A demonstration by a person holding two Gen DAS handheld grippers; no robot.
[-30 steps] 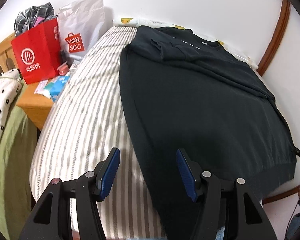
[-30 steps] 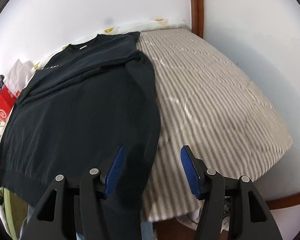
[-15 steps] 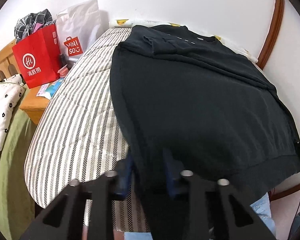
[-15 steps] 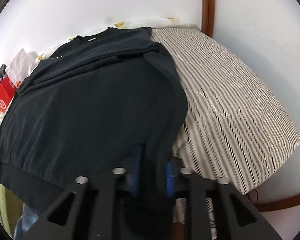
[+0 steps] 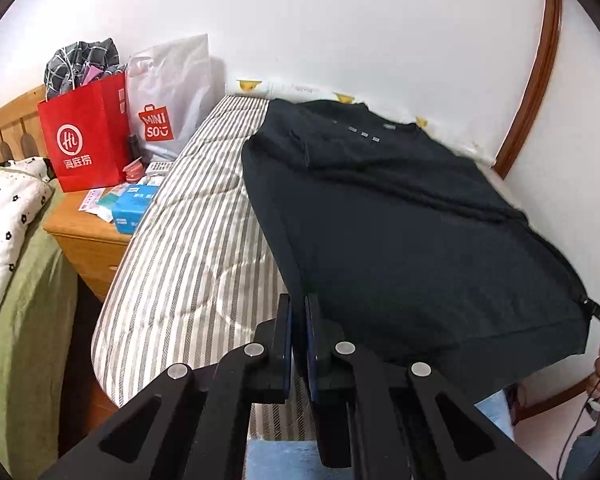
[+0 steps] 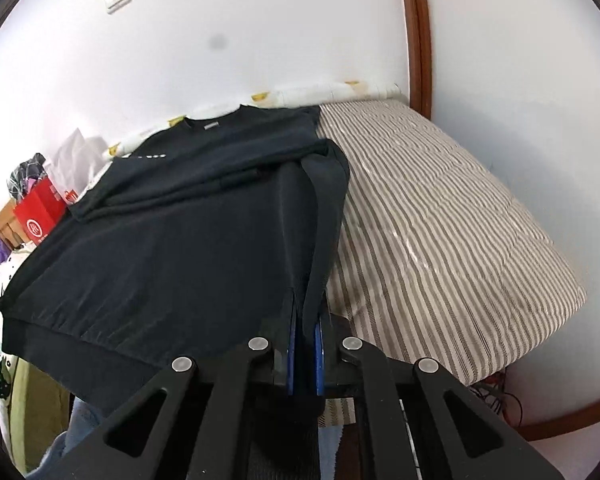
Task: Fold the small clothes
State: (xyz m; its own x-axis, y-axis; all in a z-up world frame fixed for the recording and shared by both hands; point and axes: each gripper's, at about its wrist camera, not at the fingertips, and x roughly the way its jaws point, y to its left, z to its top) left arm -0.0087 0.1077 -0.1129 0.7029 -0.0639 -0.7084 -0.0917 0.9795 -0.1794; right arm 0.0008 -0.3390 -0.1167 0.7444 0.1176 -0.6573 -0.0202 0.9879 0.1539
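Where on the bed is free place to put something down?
Bare striped mattress lies right of the black sweatshirt, up to the wall. A narrower strip runs between sweatshirt and nightstand. The nightstand is crowded with bags and packets.

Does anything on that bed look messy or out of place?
The black sweatshirt lies flat, sleeves folded in. Only its near corners are lifted, pinched by the left gripper and right gripper.

A sweatshirt [image 5: 412, 232] lies spread on a bed [image 5: 196, 248] against the wall, with a nightstand [image 5: 80, 232] holding two shopping bags [image 5: 84, 140] beside the bed's left edge.
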